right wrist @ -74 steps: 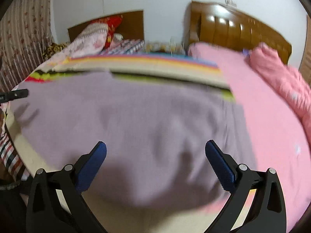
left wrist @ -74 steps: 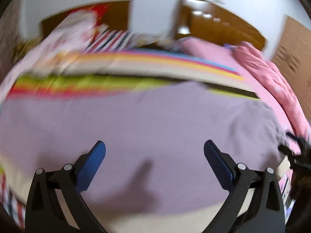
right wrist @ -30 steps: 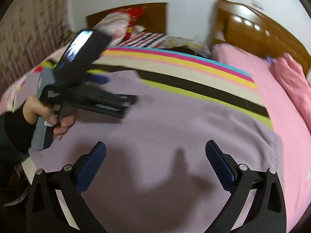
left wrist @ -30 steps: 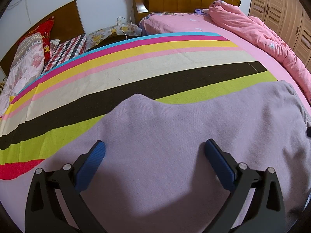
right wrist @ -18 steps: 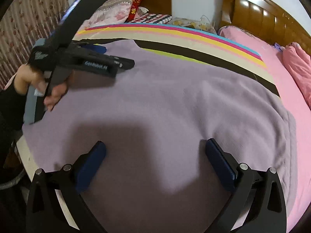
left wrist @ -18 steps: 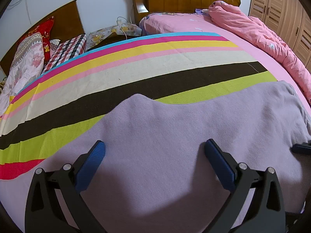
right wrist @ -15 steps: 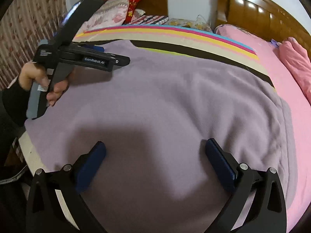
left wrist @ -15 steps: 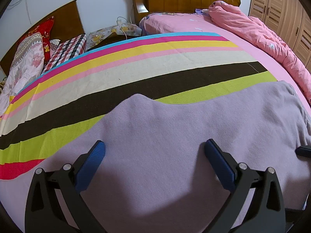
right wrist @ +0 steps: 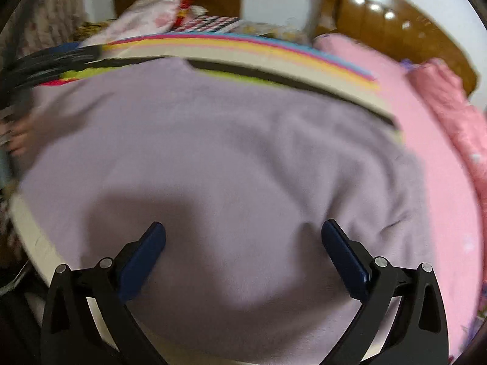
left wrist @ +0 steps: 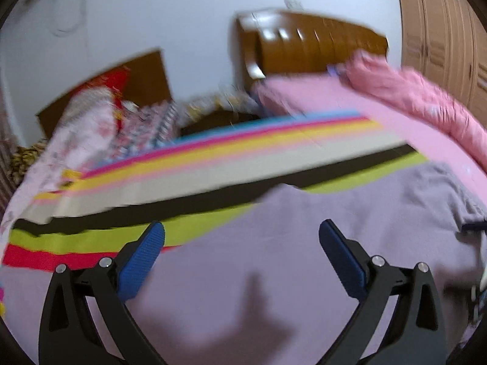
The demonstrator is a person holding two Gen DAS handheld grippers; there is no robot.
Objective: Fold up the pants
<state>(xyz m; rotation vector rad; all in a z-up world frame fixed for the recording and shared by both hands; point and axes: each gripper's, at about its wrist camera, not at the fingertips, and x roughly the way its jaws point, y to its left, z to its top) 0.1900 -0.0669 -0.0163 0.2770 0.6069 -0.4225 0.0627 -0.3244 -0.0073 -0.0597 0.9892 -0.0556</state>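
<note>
Both views are blurred now, where half a second ago they were sharp. The left gripper (left wrist: 242, 237) has swung up and leftward: its jaws are spread wide with nothing between them, and more of the striped bedspread (left wrist: 213, 164) shows ahead of it than before. The lilac pants (right wrist: 228, 158) lie spread flat across the near part of the bed, reaching its near edge, with a peak of fabric pointing at the black stripe. The right gripper (right wrist: 243, 237) hangs low over the pants near the bed's near edge, jaws wide apart and empty. In the right view the left gripper, earlier crisp above the cloth, is a dark smear at the left edge (right wrist: 51, 57).
</note>
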